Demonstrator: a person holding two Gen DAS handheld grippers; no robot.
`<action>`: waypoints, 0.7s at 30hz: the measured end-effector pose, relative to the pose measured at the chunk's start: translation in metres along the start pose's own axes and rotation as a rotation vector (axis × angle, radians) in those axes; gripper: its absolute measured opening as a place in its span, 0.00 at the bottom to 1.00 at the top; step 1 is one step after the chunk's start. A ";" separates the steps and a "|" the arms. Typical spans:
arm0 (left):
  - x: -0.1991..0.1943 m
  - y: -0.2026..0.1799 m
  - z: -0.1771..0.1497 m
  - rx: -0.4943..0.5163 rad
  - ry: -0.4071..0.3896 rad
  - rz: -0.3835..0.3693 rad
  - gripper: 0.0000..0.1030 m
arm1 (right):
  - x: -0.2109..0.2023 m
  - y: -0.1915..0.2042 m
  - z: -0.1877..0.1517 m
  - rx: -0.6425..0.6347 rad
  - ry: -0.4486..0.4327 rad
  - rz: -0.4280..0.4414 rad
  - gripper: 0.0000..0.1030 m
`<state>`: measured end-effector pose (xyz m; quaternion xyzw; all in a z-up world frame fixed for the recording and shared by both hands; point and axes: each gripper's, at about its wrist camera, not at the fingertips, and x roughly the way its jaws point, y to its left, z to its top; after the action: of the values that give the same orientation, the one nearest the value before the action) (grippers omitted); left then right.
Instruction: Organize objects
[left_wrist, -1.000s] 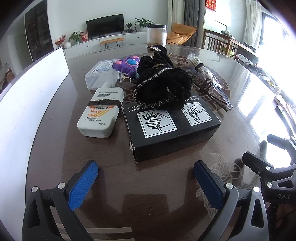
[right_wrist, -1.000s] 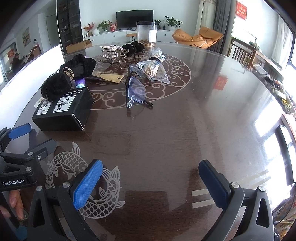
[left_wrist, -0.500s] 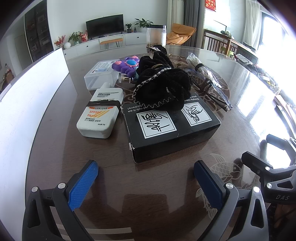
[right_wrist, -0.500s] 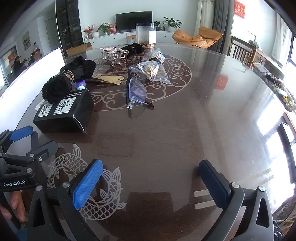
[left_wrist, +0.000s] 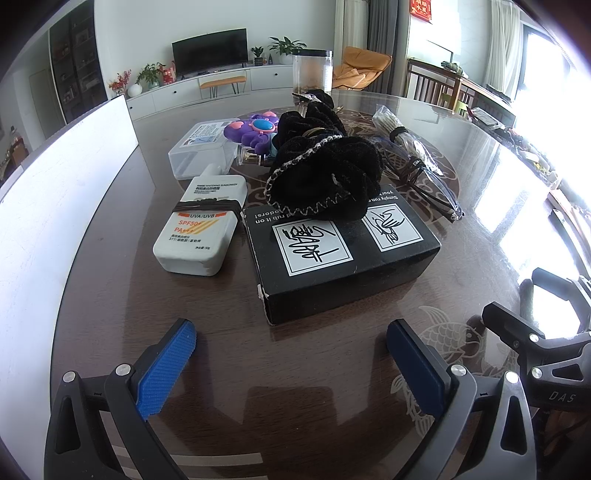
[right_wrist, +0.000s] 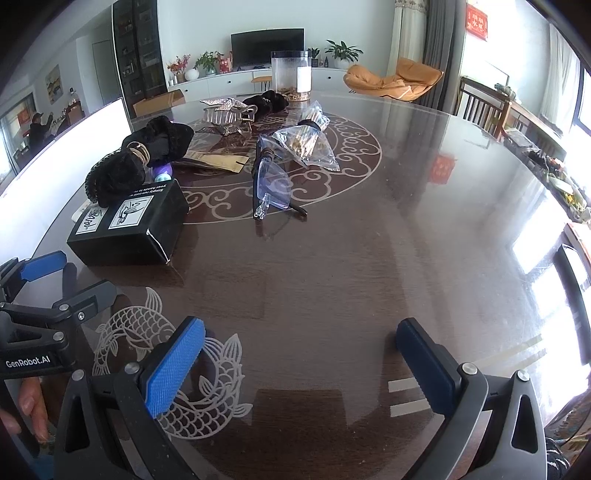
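Both hand-held grippers (left_wrist: 291, 350) (right_wrist: 301, 349) spread, empty; sunscreen bottle (left_wrist: 201, 230) reads "UVA/UVB SPF50+ PA+++".

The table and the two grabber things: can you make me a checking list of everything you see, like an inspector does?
Surface: dark glossy round table with pale fish and swirl patterns.
Job's things: black box with a black velvet pouch resting on it; white sunscreen bottle beside the box; clear plastic case; purple toy; glasses; clear bag.
Clutter: silver hair clip, tan packet, tall clear jar.
Grippers: left gripper open, empty; right gripper open, empty.
Cables: nothing seen.
Surroundings: white board at the table's left edge; TV, plants, orange chair behind.
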<state>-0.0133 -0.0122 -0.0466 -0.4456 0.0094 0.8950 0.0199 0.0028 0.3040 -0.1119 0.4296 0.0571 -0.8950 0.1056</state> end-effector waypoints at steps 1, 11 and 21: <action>0.000 0.000 0.000 0.000 0.000 0.000 1.00 | 0.000 0.000 0.000 0.000 -0.001 -0.001 1.00; 0.000 0.000 0.001 0.000 0.000 0.000 1.00 | 0.000 0.000 -0.002 -0.002 -0.027 0.000 1.00; 0.000 0.000 0.004 0.005 0.026 -0.002 1.00 | 0.001 0.000 -0.002 -0.003 -0.028 0.000 1.00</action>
<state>-0.0163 -0.0118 -0.0441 -0.4570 0.0115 0.8891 0.0220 0.0039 0.3044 -0.1135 0.4168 0.0569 -0.9009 0.1070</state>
